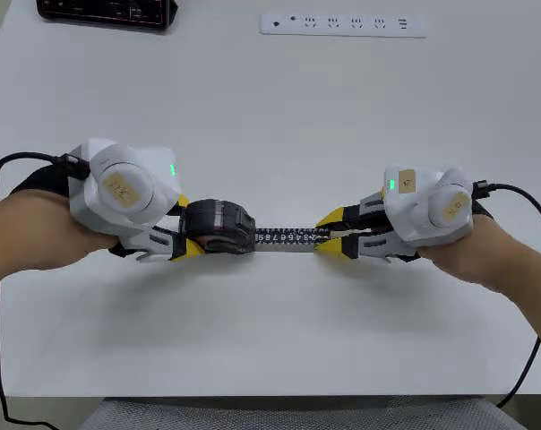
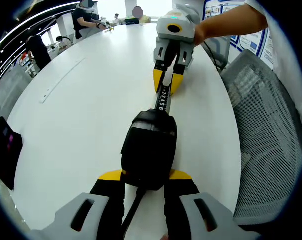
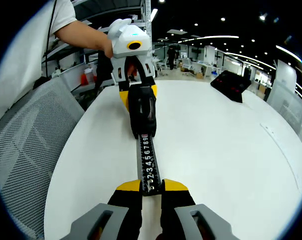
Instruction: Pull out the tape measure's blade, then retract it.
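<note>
A black tape measure case (image 1: pixel 218 226) lies on the white table (image 1: pixel 270 107), with my left gripper (image 1: pixel 192 235) shut on its rear end. In the left gripper view the case (image 2: pixel 149 148) sits between the yellow-tipped jaws. A short length of dark blade (image 1: pixel 287 237) with white numbers runs from the case to my right gripper (image 1: pixel 329 235), which is shut on the blade's tip. The right gripper view shows the blade (image 3: pixel 148 162) stretching from its own jaws to the case (image 3: pixel 142 112) held by the other gripper (image 3: pixel 136 92). In the left gripper view the blade (image 2: pixel 163 96) ends in the right gripper (image 2: pixel 167 80).
A white power strip (image 1: pixel 343 24) lies at the far edge of the table and a black device (image 1: pixel 107 12) sits at the far left. Cables trail from both grippers over the table's sides. A grey mesh chair (image 2: pixel 263 125) stands by the near edge.
</note>
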The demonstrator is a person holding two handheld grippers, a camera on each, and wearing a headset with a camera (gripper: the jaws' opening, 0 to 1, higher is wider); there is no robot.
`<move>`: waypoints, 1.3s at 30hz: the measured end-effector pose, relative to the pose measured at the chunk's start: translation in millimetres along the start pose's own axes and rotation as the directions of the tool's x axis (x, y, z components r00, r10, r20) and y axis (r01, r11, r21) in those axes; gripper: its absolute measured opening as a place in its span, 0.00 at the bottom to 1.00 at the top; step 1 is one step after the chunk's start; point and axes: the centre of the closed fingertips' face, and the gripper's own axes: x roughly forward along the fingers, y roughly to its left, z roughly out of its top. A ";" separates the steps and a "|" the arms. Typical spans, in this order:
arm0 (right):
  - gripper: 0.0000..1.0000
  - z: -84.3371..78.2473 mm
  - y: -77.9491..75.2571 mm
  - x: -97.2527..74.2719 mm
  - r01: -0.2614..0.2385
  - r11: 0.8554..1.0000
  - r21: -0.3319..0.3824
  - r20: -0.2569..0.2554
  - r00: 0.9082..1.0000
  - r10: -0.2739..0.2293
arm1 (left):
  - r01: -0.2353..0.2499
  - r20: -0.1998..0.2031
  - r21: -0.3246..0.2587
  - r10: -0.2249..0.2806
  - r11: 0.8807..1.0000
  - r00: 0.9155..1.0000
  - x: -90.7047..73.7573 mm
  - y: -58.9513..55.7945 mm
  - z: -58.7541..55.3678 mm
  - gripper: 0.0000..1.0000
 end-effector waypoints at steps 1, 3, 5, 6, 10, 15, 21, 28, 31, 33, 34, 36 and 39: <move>0.09 -1.0 -0.2 -0.8 0.001 1.000 0.000 -0.001 1.000 -0.001 | 0.000 0.000 0.000 0.000 1.000 1.000 0.0 0.0 0.0 0.25; 0.09 -2.9 -0.9 -2.4 0.003 1.000 0.002 -0.004 1.000 -0.003 | 0.000 -0.001 0.000 0.000 1.000 1.000 0.1 -0.1 0.1 0.25; 0.09 -4.2 -1.5 -4.0 0.006 1.000 0.002 -0.007 1.000 -0.006 | 0.001 -0.001 0.000 -0.001 1.000 1.000 0.1 -0.2 0.1 0.25; 0.09 -4.9 -1.7 -4.5 0.006 1.000 0.003 -0.008 1.000 -0.006 | 0.000 -0.002 0.001 0.000 1.000 1.000 0.2 -0.2 0.1 0.25; 0.09 -7.3 -1.9 -6.5 0.010 1.000 0.004 -0.015 1.000 -0.010 | 0.001 -0.002 0.000 -0.001 1.000 1.000 0.2 0.0 0.1 0.25; 0.09 -10.7 -1.4 -10.9 0.013 1.000 0.003 -0.025 1.000 -0.013 | 0.000 -0.003 0.002 0.000 1.000 1.000 0.2 0.0 0.0 0.25; 0.09 -13.4 -0.9 -16.2 0.018 1.000 0.001 -0.035 0.999 -0.018 | -0.001 -0.005 0.001 0.001 1.000 1.000 0.1 0.0 -0.3 0.25; 0.09 -19.5 -0.2 -23.1 0.023 1.000 0.000 -0.051 0.998 -0.023 | -0.002 -0.006 0.001 0.002 1.000 1.000 0.2 0.0 -0.2 0.25; 0.09 -22.4 -0.7 -26.5 0.025 1.000 0.000 -0.056 0.998 -0.025 | -0.003 -0.007 0.001 0.003 1.000 1.000 0.3 -0.2 -0.1 0.25; 0.09 -24.1 -1.7 -28.8 0.028 1.000 0.001 -0.059 0.998 -0.028 | -0.003 -0.007 0.001 0.003 1.000 1.000 0.3 -0.3 -0.1 0.25; 0.09 -25.0 -2.1 -29.6 0.029 1.000 0.002 -0.061 0.998 -0.029 | -0.003 -0.007 0.001 0.003 1.000 1.000 0.4 -0.3 0.0 0.25; 0.09 -26.3 -2.5 -31.2 0.030 1.000 0.002 -0.064 0.998 -0.030 | -0.002 -0.009 0.001 0.002 1.000 1.000 0.5 -0.3 -0.1 0.25; 0.09 -28.0 -2.6 -33.0 0.030 1.000 0.001 -0.068 0.997 -0.030 | -0.002 -0.008 0.001 0.002 1.000 1.000 0.5 -0.4 0.1 0.25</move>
